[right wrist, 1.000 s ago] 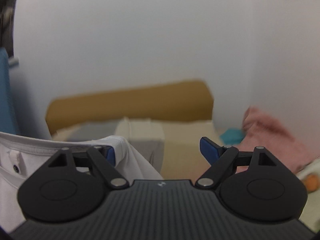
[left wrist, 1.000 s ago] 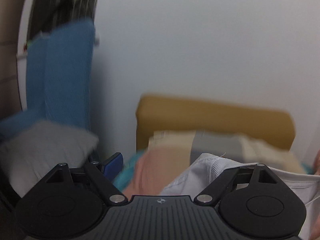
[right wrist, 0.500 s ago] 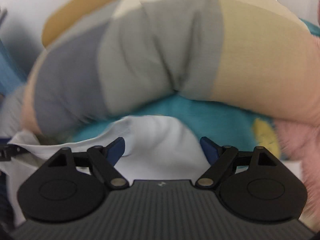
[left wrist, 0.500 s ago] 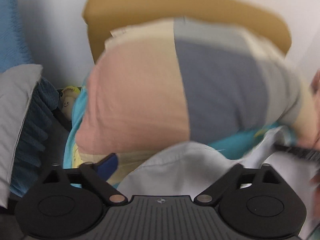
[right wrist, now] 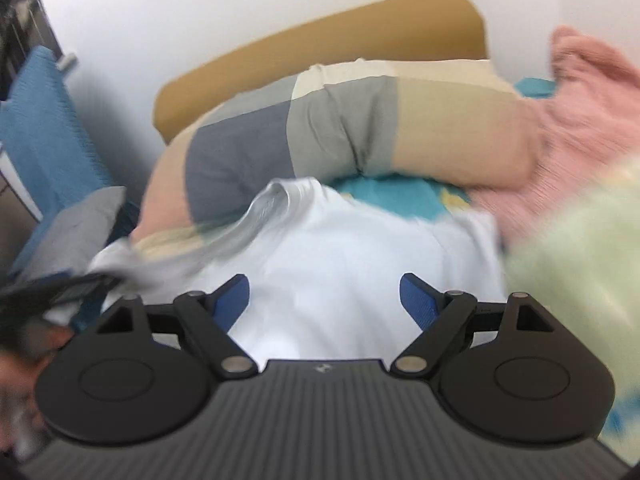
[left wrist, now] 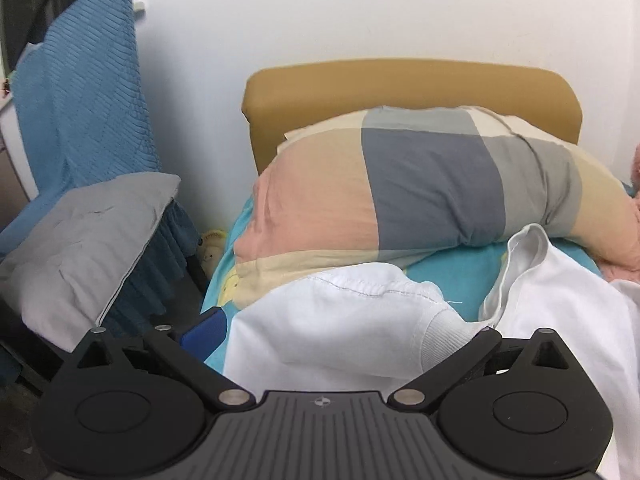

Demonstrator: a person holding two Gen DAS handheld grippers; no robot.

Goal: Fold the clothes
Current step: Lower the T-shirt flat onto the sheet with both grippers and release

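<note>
White garment point(left wrist: 344, 332) lies spread on the bed, on the teal sheet point(left wrist: 444, 276), bunched right in front of both tools. Left gripper point(left wrist: 340, 328): cloth heaped between the fingers, only the left blue pad point(left wrist: 204, 330) visible, right one buried under fabric. Jaws look spread wide, but can't tell if anything's pinched. Ribbed cuff or hem sits next to its right linkage. Stitched hem runs across the top of the heap.

Right gripper point(right wrist: 325, 300): jaws apart, both blue pads point(right wrist: 234, 298) clear, nothing between them, white garment point(right wrist: 360, 264) just under/ahead. View is motion-blurred. Garment's left edge lifted and smeared, details n/a.

Farther back: patchwork pillow point(left wrist: 432, 184) (pink, grey, beige blocks) lying across the bed, touching the garment's far edge in the left view. Pink fuzzy blanket point(right wrist: 580, 120) to the right of the pillow. Pale green blurry thing point(right wrist: 568, 248) at right edge, can't ID. Mustard headboard point(left wrist: 400, 84) behind the pillow, against a white wall. Left of bed: grey cushion point(left wrist: 88, 240) on a chair draped w/ blue quilted cover point(left wrist: 84, 100).
</note>
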